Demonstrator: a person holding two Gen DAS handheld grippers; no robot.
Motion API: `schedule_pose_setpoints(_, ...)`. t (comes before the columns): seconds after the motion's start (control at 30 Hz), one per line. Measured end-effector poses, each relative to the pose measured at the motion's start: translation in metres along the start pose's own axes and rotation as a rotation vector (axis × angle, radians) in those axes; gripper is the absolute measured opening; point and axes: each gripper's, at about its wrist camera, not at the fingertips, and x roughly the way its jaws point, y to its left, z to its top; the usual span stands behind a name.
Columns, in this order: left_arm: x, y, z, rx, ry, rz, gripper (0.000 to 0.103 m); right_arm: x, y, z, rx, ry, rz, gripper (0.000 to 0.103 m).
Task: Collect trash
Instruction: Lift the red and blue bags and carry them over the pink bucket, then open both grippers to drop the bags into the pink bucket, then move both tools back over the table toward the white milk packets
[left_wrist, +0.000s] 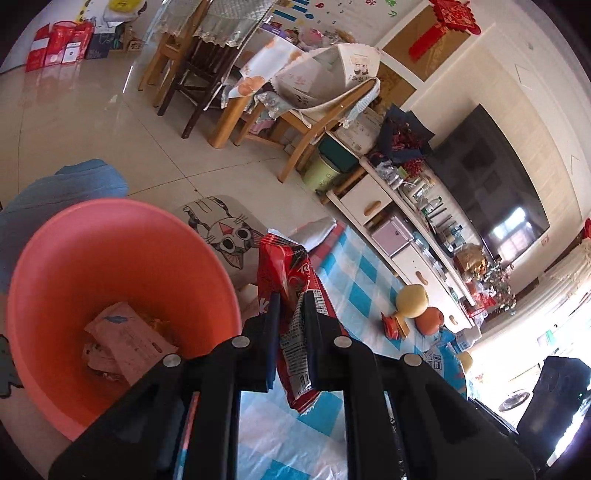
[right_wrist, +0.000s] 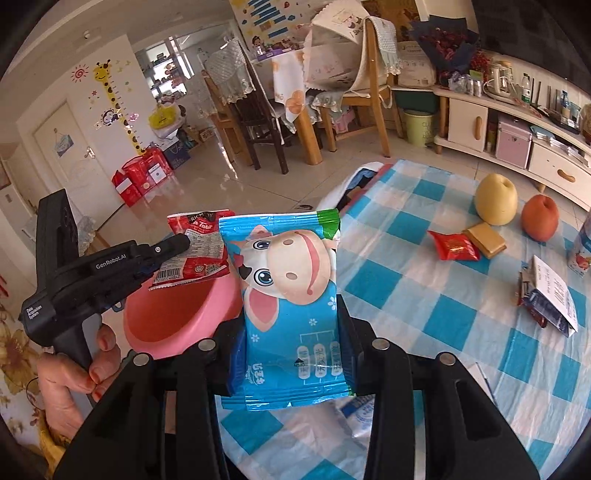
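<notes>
Your left gripper (left_wrist: 290, 306) clamped its 2 fingers on a red wrapper (left_wrist: 295, 295) beside the pink basin (left_wrist: 110, 236); your right gripper (right_wrist: 291, 317) pinched a blue cow packet (right_wrist: 291, 295) above the checked tablecloth (right_wrist: 424, 295).

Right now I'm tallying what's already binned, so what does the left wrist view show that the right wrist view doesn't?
Only the left wrist view looks into the pink basin, where paper wrappers lie. Only the right wrist view shows the blue cow packet in the right gripper, plus the person's hand. Both show the red wrapper clamped in the left gripper, the pear and the checked cloth.
</notes>
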Motion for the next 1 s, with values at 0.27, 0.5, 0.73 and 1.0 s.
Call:
schedule_pose_setpoints(0.27,-0.021,0.056,0.02,-0.069,-0.062,0.097,0.014,0.047,0.065,0.021,-0.048,0.041,0.114,0.042)
schedule_pose_setpoints(0.5,-0.018,0.098,0.024,-0.106,-0.045,0.163,0.014,0.094,0.116,0.027,-0.082,0.079,0.183,0.044)
schedule_pose_setpoints(0.73,-0.02,0.126,0.024,-0.122,-0.092,0.243,0.036,0.104,0.109,0.03,-0.005,0.052,0.174,0.085)
schedule_pose_setpoints(1.0,-0.051,0.109,0.018,-0.07,-0.325,0.226,0.083,0.063,0.074,0.033,0.003,-0.114,0.04,0.098)
